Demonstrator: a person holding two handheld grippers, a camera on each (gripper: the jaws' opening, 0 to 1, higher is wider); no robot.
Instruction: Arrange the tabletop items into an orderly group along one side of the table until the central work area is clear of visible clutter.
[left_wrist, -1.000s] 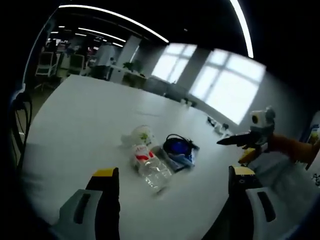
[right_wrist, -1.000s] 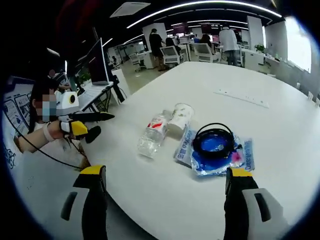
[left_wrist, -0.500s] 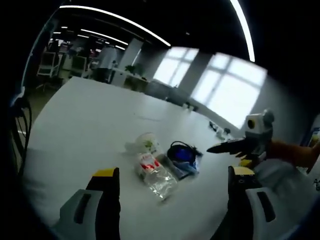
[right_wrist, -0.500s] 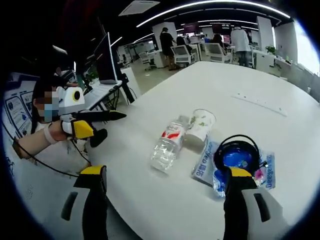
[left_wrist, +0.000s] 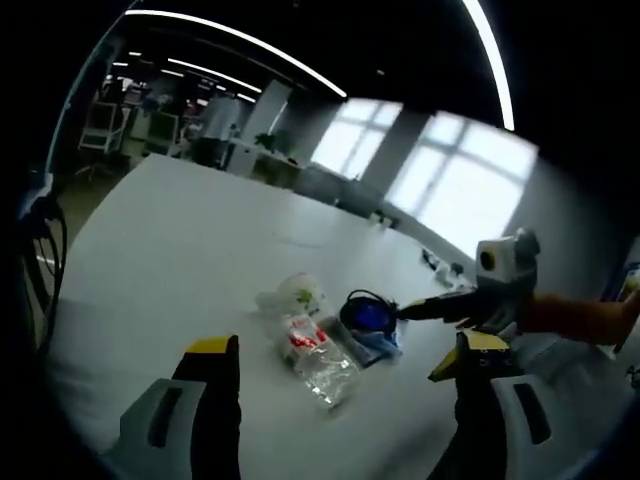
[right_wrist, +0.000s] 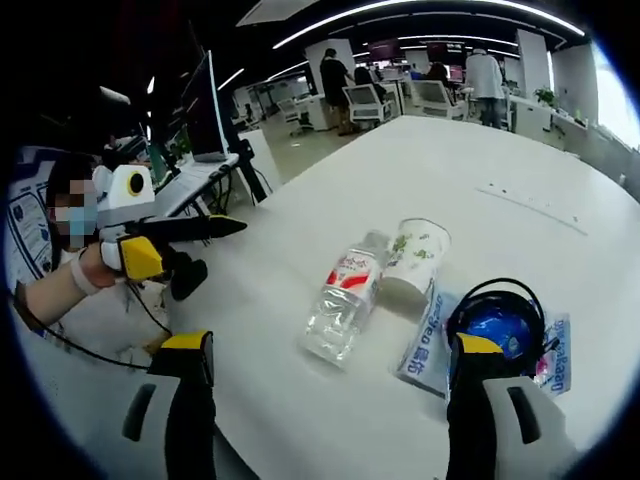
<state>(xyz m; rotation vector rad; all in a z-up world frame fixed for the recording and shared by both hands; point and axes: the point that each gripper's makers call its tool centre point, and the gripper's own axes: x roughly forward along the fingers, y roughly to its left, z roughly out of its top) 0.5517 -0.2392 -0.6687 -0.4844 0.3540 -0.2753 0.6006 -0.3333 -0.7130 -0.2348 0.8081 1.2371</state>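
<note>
Open-plan office space with ceiling light strips and bright windows surrounds a large white table, whose bare top runs from the foreground to the upper part of both views. Near the middle of it lies one small cluster: a clear plastic bottle on its side with a red label, a paper cup tipped over and touching the bottle's upper end, and a coiled black cable resting on blue packets. The same group sits at centre in the left gripper view, bottle nearest the camera.

Neither tool grips anything. The left hand-held gripper has its jaws spread wide at the bottom of its frame; the right hand-held gripper likewise stands apart, its right jaw overlapping the cable coil in the picture, probably lining up a first pick. Both hang above the table edge, seemingly still in approach.

The packets' print is too small to read, the cable ends are hidden in the coil, and whether the bottle holds liquid is unclear.
</note>
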